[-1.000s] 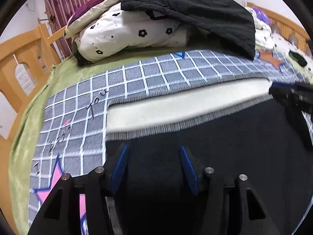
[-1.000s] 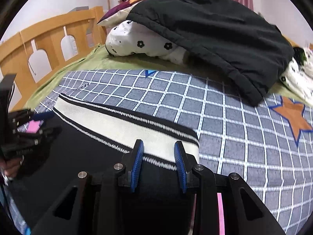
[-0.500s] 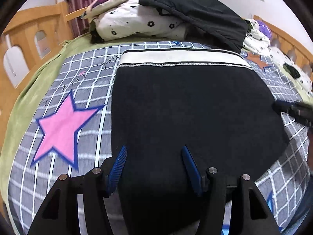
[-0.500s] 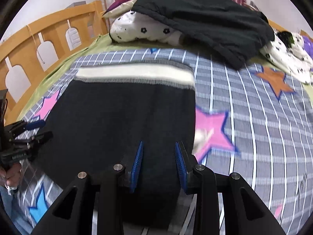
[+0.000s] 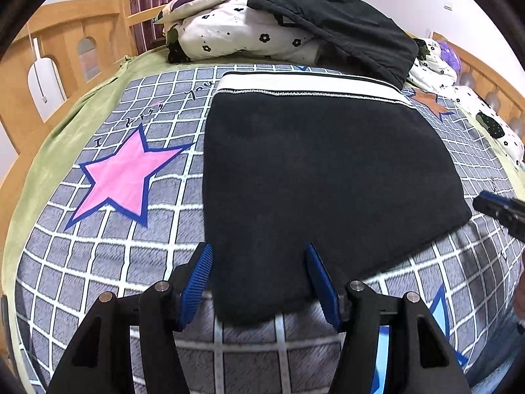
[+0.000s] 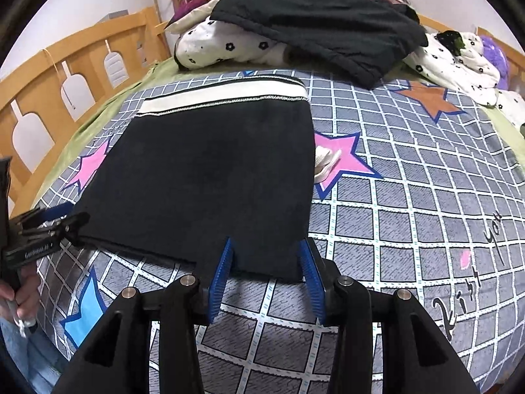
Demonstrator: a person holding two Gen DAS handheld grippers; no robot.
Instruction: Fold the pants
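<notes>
The black pants [image 5: 321, 170] lie folded flat on the grid-patterned bedspread, with a white striped waistband [image 5: 308, 83] at the far end. They also show in the right wrist view [image 6: 203, 177]. My left gripper [image 5: 259, 279] is open, its blue fingers straddling the near left corner of the fold. My right gripper [image 6: 267, 271] is open, its fingers straddling the near right corner. Each gripper shows at the edge of the other's view, the right one [image 5: 498, 210] and the left one [image 6: 49, 226].
A pile of flowered bedding [image 5: 236, 32] under a black jacket [image 5: 334, 23] lies behind the pants. A wooden bed rail [image 6: 65, 75] runs along the left. A white cloth bit [image 6: 325, 162] pokes out at the pants' right edge.
Both grippers pulled back from the waistband toward the near edge of the bed. The pants now lie flat and fully in view.
</notes>
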